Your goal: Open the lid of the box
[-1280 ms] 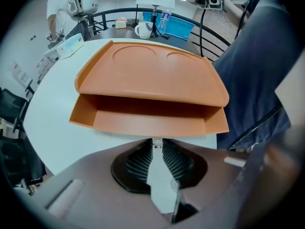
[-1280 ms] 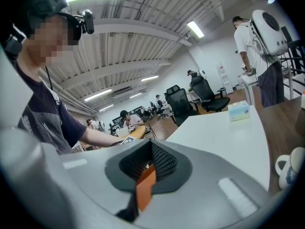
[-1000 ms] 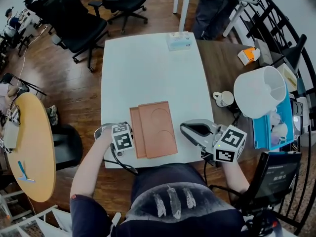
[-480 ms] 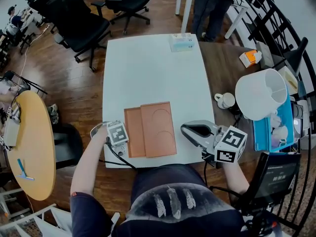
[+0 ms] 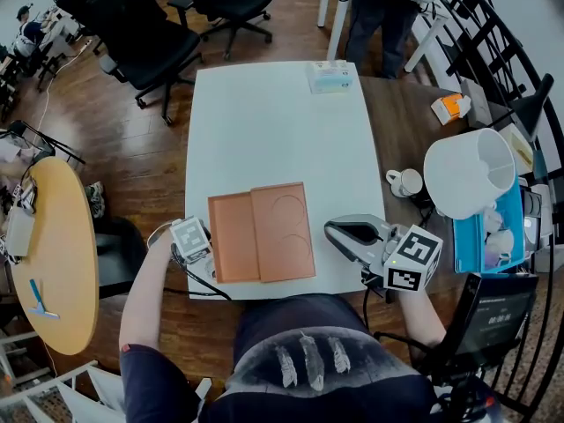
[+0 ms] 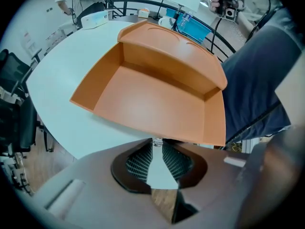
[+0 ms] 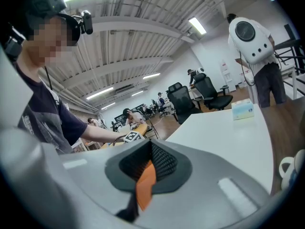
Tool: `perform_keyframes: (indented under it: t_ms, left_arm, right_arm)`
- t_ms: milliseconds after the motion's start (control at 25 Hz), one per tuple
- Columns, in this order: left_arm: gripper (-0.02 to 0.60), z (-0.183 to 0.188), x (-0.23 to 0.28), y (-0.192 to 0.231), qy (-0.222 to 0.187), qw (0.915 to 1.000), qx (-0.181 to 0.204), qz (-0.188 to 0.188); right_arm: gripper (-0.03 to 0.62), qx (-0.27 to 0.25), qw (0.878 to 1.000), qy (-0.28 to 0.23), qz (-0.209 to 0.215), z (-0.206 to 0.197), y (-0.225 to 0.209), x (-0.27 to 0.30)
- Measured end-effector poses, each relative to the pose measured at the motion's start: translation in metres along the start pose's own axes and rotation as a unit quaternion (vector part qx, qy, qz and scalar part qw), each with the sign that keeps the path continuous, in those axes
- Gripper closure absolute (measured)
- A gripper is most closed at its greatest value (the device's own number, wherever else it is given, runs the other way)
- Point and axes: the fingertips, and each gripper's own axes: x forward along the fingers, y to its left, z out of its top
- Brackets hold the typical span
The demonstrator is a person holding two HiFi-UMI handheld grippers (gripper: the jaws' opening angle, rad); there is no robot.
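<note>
A flat orange box (image 5: 284, 230) lies near the front edge of the white table (image 5: 273, 122). Its lid (image 5: 233, 237) is swung out to the left, hollow side up, and in the left gripper view the lid (image 6: 157, 99) fills the middle as a shallow tray. My left gripper (image 5: 210, 267) is at the lid's free edge, and in its own view the left gripper (image 6: 157, 141) is shut on that thin rim. My right gripper (image 5: 329, 229) rests on the table just right of the box, apart from it. In its own view the right gripper (image 7: 151, 149) has its pads together, with orange showing behind them.
A tissue box (image 5: 331, 76) sits at the table's far edge. On the brown table to the right are a mug (image 5: 404, 181), a white lampshade (image 5: 467, 167), a blue bin (image 5: 493, 227) and an orange carton (image 5: 449, 106). Office chairs (image 5: 145, 38) and a round yellow table (image 5: 53, 263) stand to the left.
My left gripper has moved left and the lid has swung further open, now showing much wider. The right gripper has stayed where it was.
</note>
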Motion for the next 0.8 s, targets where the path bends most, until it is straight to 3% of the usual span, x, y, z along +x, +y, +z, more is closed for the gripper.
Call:
perform_keyframes:
  t_ms: [160,320,400,440,480,520,560,640,680,720,800]
  left_arm:
    - [0.481,-0.006,-0.001,0.001,0.010,0.9997,-0.023,-0.006]
    - [0.377,-0.048,-0.017,0.009,0.027,0.9964,-0.080,-0.003]
    - [0.377,-0.064,-0.039,0.019,-0.019,0.9920,-0.123,0.021]
    - [0.383,-0.064,-0.057,0.023,-0.068,0.9869,-0.141,0.037]
    - [0.401,-0.057,-0.079,0.025,-0.131,0.9779,-0.154,0.053]
    - [0.433,-0.043,-0.106,0.023,-0.204,0.9636,-0.160,0.065]
    - [0.470,-0.024,-0.136,0.015,-0.281,0.9440,-0.158,0.070]
    - [0.477,0.020,-0.196,-0.011,-0.418,0.8970,-0.130,0.057]
    - [0.497,0.041,-0.222,-0.027,-0.466,0.8771,-0.105,0.049]
    - [0.552,0.059,-0.242,-0.043,-0.498,0.8626,-0.075,0.044]
    - [0.565,0.089,-0.269,-0.072,-0.531,0.8469,-0.016,0.023]
  right_arm:
    - [0.591,-0.003,1.000,0.000,0.001,0.002,0.000,0.000]
    - [0.591,-0.003,1.000,-0.002,-0.004,0.001,-0.003,-0.005]
    - [0.591,-0.005,1.000,0.001,-0.009,0.000,-0.006,-0.008]
    - [0.591,-0.008,1.000,0.003,-0.012,0.000,-0.009,-0.010]
    - [0.591,-0.012,1.000,0.005,-0.015,0.001,-0.011,-0.012]
    - [0.591,-0.018,1.000,0.008,-0.018,0.003,-0.014,-0.015]
    - [0.591,-0.025,0.999,0.009,-0.020,0.006,-0.018,-0.017]
    - [0.591,-0.042,0.999,0.011,-0.023,0.017,-0.024,-0.021]
    - [0.591,-0.053,0.998,0.012,-0.022,0.024,-0.026,-0.022]
    - [0.591,-0.064,0.998,0.012,-0.021,0.031,-0.027,-0.022]
    - [0.591,-0.088,0.996,0.013,-0.014,0.045,-0.026,-0.020]
